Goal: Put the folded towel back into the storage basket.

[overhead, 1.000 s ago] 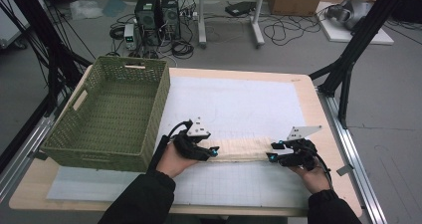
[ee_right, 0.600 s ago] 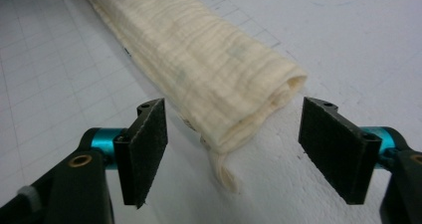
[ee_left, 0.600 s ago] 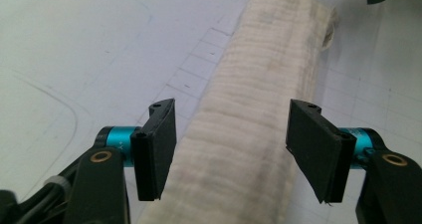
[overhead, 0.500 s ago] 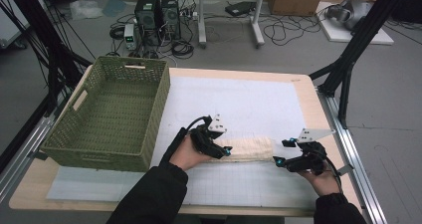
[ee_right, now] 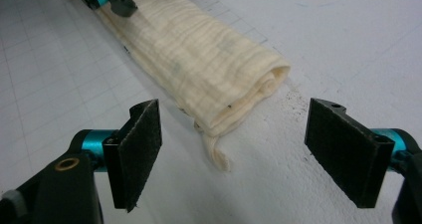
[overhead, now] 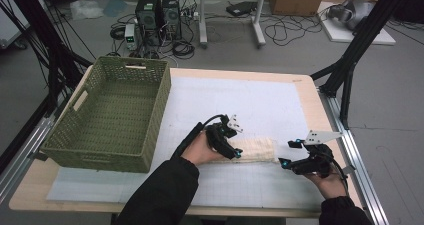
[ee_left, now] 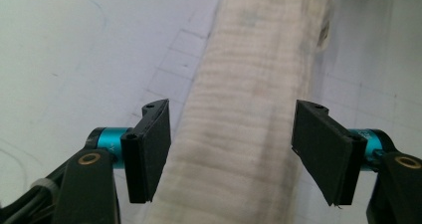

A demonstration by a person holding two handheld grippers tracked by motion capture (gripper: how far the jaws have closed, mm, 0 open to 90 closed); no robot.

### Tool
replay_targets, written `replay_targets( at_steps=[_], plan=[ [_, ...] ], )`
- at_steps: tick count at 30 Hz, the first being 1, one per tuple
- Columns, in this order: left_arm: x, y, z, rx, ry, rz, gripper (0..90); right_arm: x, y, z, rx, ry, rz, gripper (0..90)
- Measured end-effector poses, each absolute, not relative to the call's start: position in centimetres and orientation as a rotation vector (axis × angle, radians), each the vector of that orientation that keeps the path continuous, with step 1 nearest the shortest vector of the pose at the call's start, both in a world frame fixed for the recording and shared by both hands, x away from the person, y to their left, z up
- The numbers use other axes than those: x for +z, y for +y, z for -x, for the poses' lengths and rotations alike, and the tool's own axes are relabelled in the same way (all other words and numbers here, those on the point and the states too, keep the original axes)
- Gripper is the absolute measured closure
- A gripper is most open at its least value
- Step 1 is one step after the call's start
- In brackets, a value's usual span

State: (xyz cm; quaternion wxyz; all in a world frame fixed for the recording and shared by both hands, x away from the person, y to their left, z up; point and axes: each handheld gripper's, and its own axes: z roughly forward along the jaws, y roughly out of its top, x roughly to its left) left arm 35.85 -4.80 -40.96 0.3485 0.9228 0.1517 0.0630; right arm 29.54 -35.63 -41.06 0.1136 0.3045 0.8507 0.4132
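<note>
- Lying rolled into a long cream bundle, folded cloth (overhead: 254, 150) across the white mat (overhead: 260, 105) on the desk (overhead: 300, 80), between the two hands and well right of the green basket (overhead: 112, 117).
- Straddling the cloth's near end: left gripper (ee_left: 231, 152), jaws having just been opening, cloth between them, one pad (ee_left: 149, 149) close against the fabric edge, the other standing off; no squeeze visible, so a let-go rather than a hold.
- Hovering off the far end: right gripper (ee_right: 234, 154), jaws likewise just widened, nothing between them; loose rolled tail of the cloth just ahead and apart.
- Seen from above: left gripper (overhead: 227, 144) over the cloth's left end, right gripper (overhead: 295, 157) just beyond the right end.
- Judged from this: roll set down lengthwise and freed at both ends, probably so the fold stays put.
- Placed open-topped beside the mat, likely as the cloth's destination.
</note>
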Motion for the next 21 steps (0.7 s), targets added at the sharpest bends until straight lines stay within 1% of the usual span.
replay_targets(
  at_steps=[7,12,21],
  plan=[
    [-42.8,-5.8,-36.2,0.096,0.387,-2.459,30.7,-41.2,-35.5,-29.6,1.212,2.498,-0.887,21.8],
    [-43.1,-5.9,-36.2,0.092,0.388,-2.454,26.6,-41.2,-35.4,-29.6,1.212,2.501,-0.885,21.8],
    [-43.3,-5.9,-35.9,0.095,0.392,-2.443,24.1,-41.2,-35.3,-29.6,1.208,2.500,-0.882,21.8]
  ],
)
